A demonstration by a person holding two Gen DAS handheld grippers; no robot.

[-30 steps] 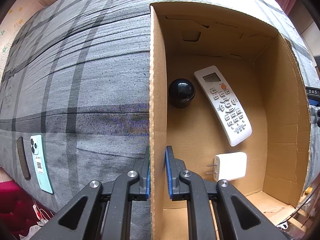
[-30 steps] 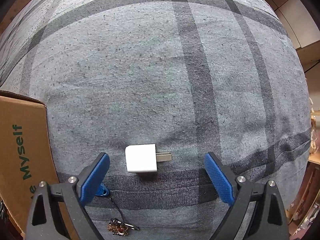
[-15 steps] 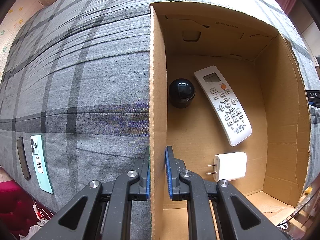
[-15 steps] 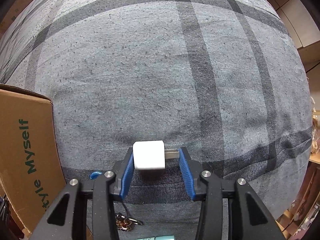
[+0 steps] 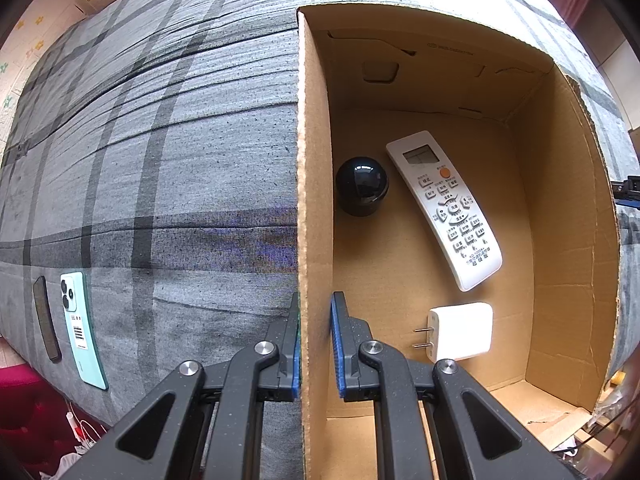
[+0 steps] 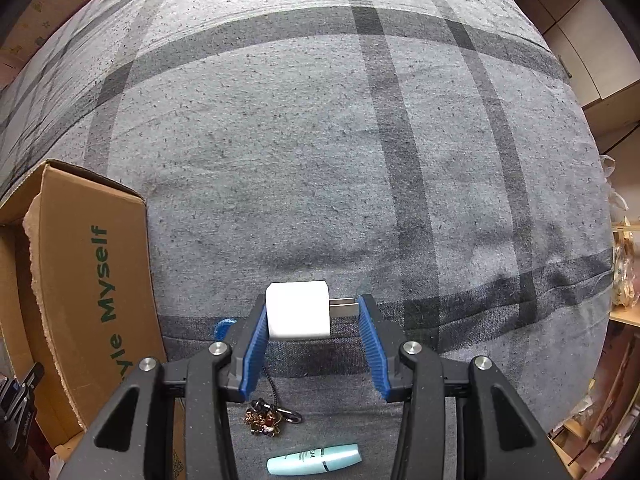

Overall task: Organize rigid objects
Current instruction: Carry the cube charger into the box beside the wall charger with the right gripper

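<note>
My left gripper (image 5: 315, 308) is shut on the left wall of the open cardboard box (image 5: 314, 160), one blue pad on each side. Inside the box lie a white remote (image 5: 444, 208), a black dome-shaped object (image 5: 362, 190) and a white charger (image 5: 460, 338). My right gripper (image 6: 312, 316) is shut on a white plug adapter (image 6: 298, 314), its prongs pointing at the right pad. It holds the adapter above the grey checked bedcover (image 6: 320, 140), to the right of the box (image 6: 88, 280).
A mint phone (image 5: 80, 328) and a dark slim object (image 5: 46, 318) lie near the bed's left edge. Below the right gripper lie a keychain (image 6: 266, 420), a teal tube (image 6: 314, 458) and a small blue item (image 6: 224, 326).
The right gripper's jaws closed on the white plug adapter and lifted it off the bedcover. The left gripper kept its hold on the box wall.
</note>
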